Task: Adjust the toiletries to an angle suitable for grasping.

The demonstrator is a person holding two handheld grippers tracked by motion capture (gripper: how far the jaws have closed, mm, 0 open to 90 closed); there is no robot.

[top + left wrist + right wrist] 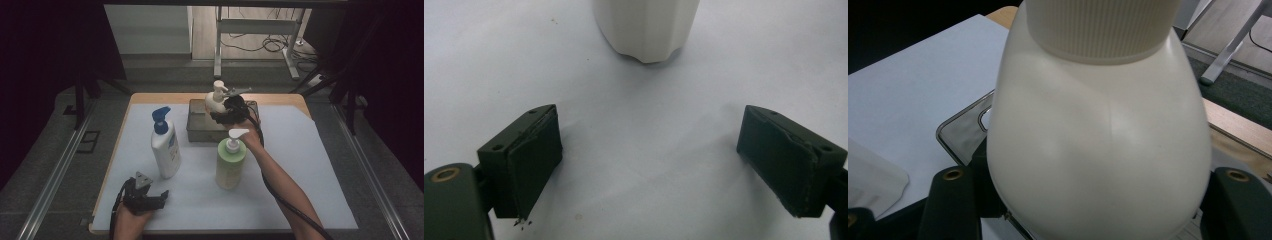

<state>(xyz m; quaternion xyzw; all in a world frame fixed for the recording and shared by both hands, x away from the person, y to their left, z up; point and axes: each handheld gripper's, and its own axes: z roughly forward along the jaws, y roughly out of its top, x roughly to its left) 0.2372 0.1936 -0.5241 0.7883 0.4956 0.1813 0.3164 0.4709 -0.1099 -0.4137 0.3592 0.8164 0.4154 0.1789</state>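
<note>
Your right gripper (226, 111) has hold of the cream pump bottle (216, 100). In the right gripper view the bottle's round body (1098, 145) sits right between the two black jaws, and each jaw presses on one side of it. The jaws stand partly apart, as wide as the bottle is. The ribbed collar (1103, 27) of the bottle is above the jaws, farther from your hand.

Just under that gripper and the bottle is the shiny metal tray (197, 127). In the right gripper view you can see the tray's rim (955, 132) low down beside the left jaw. I cannot tell if the bottle's bottom touches the tray or hangs a little above it.

Your left gripper (147, 197) rests low on the white tabletop (310, 165), close to your body. Its jaws are wide open and nothing is between them. In the left gripper view the two pads (531, 165) point at bare white tabletop. Straight ahead of that gripper, a little way off, stands the white bottle with the blue pump (165, 145); you can see its base (646, 30) at the top of that view.

The green bottle (231, 162) stands between your two grippers, just beside your right forearm.
</note>
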